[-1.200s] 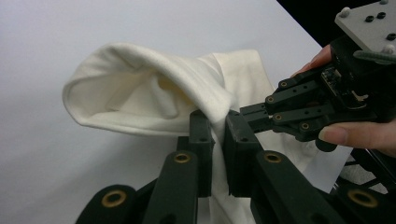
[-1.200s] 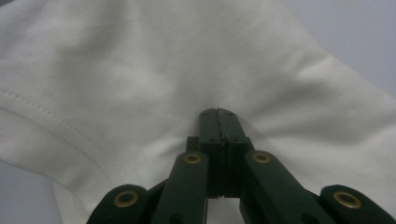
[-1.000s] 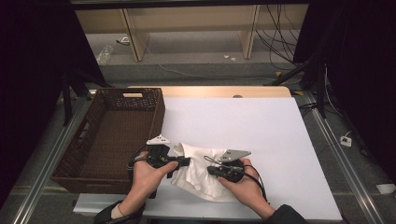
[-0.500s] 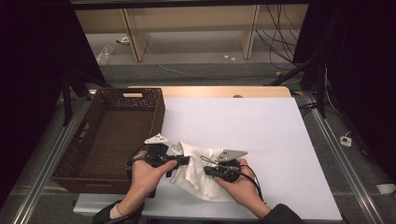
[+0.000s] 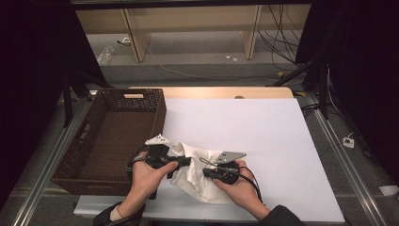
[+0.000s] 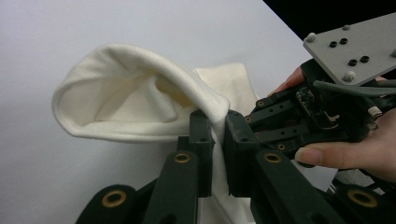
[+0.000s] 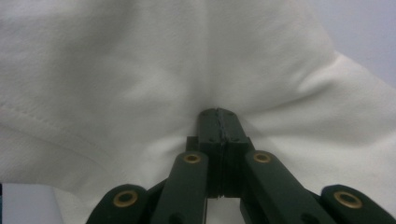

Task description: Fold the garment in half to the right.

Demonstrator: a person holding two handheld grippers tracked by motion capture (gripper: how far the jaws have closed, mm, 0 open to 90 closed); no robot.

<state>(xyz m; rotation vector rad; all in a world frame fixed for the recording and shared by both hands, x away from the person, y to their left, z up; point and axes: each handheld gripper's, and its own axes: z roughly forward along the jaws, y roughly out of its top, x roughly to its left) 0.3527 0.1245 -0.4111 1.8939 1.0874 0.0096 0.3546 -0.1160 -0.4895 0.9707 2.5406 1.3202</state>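
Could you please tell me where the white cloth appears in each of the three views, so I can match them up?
High view: white cloth lies bottom centre on the white table, between the two grippers.
Left gripper view: it loops across the upper left, an edge pinched in the jaws.
Right gripper view: it spreads behind the jaws, a fold pinched between their tips.
Shared landmark: the white table.

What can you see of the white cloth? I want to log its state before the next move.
The white cloth is a soft, cream-white knit-looking garment, crumpled on the white table just right of the wicker basket, apart from it. The left gripper is shut on a hemmed edge that curls into an open loop; the right gripper is shut on a pinch of fabric, wrinkles radiating from it. One stitched seam shows in the right gripper view. Its full shape cannot be told.
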